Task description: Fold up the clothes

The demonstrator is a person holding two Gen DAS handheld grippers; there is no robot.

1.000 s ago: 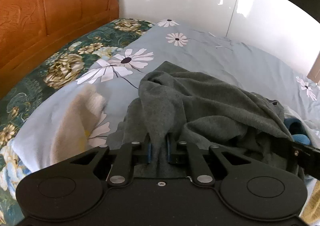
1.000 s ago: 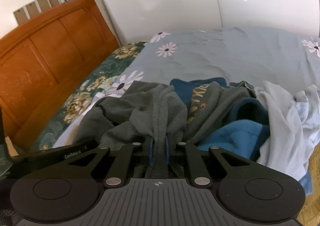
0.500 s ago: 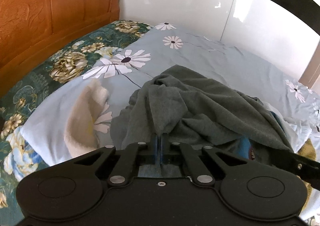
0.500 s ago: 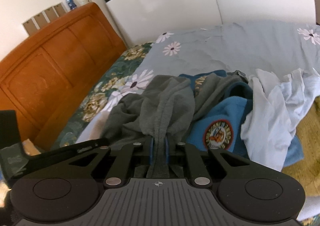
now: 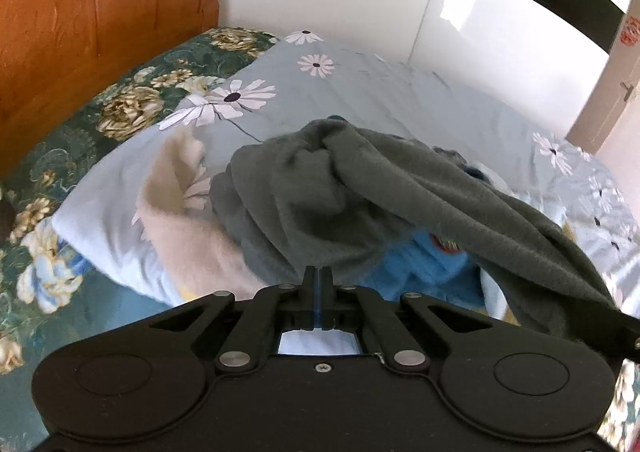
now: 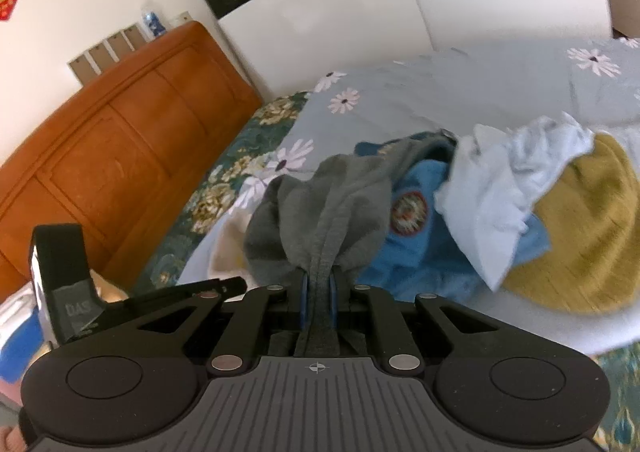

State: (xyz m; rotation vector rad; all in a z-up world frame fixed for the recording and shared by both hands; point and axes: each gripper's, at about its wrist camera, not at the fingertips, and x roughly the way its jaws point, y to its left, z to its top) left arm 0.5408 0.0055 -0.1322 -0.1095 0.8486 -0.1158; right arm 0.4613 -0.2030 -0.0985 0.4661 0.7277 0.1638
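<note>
**Grey garment lifted off the pile on the bed**

The grey fleece garment (image 5: 360, 188) is hanging stretched between the two tools, its bulk draping over a blue top (image 6: 404, 248) with a round badge. The right gripper (image 6: 318, 284) is pinching a band of the grey cloth between its blue pads. The left gripper (image 5: 317, 280) is showing its fingers pressed together; whether any cloth is caught at their tips is hard to tell.

Right of the blue top, a pale white garment (image 6: 504, 192) is lying over a mustard knit (image 6: 588, 236).

Everything is resting on a light blue daisy-print bedsheet (image 5: 400, 100), with a dark green floral cover (image 5: 132, 104) along its left edge, an orange wooden headboard (image 6: 120, 140) beyond and glossy white panels (image 5: 340, 0) at the far side.

The near pile is blurring in both views.
</note>
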